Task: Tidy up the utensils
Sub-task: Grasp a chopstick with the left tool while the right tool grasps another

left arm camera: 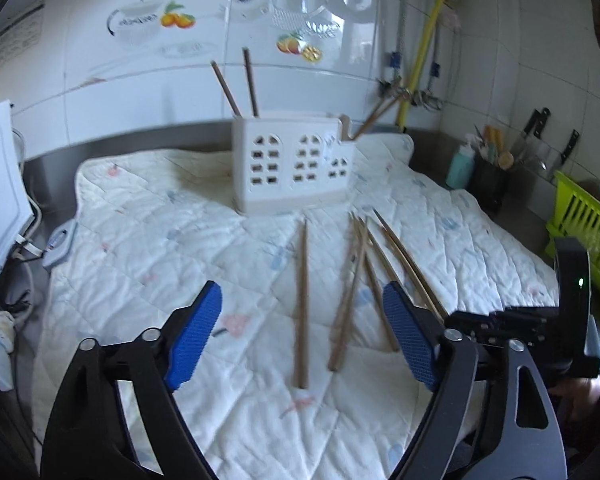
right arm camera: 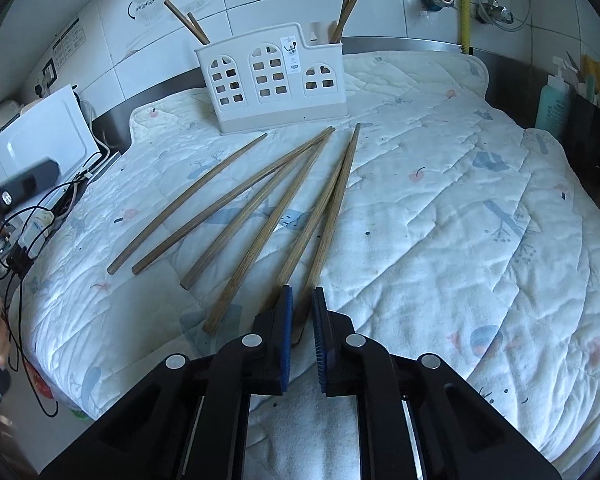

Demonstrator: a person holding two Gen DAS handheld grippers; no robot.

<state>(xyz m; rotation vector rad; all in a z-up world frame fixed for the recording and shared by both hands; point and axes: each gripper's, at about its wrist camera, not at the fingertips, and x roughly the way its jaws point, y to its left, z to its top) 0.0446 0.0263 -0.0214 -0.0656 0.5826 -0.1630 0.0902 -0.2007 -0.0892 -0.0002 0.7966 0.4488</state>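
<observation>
A white utensil holder [left arm camera: 294, 164] [right arm camera: 278, 84] stands at the far side of a quilted white cloth [left arm camera: 180, 240] [right arm camera: 440, 220], with two chopsticks [left arm camera: 236, 84] [right arm camera: 188, 26] in its left compartment and two [right arm camera: 350, 4] in its right. Several wooden chopsticks [left arm camera: 302, 304] [right arm camera: 240, 208] lie loose on the cloth in front of it. My left gripper [left arm camera: 302, 332] is open above the near ends of the loose chopsticks, one [left arm camera: 348, 300] lying between its pads. My right gripper [right arm camera: 300, 332] is nearly shut around the near end of the rightmost chopstick [right arm camera: 332, 220], which still lies on the cloth.
A white appliance [right arm camera: 40, 136] and tangled cables [right arm camera: 28, 232] sit left of the cloth. A teal bottle [left arm camera: 460, 166] [right arm camera: 552, 104], a dark utensil pot [left arm camera: 490, 180], knives [left arm camera: 534, 126] and a green rack [left arm camera: 584, 216] stand at the right. Tiled wall behind.
</observation>
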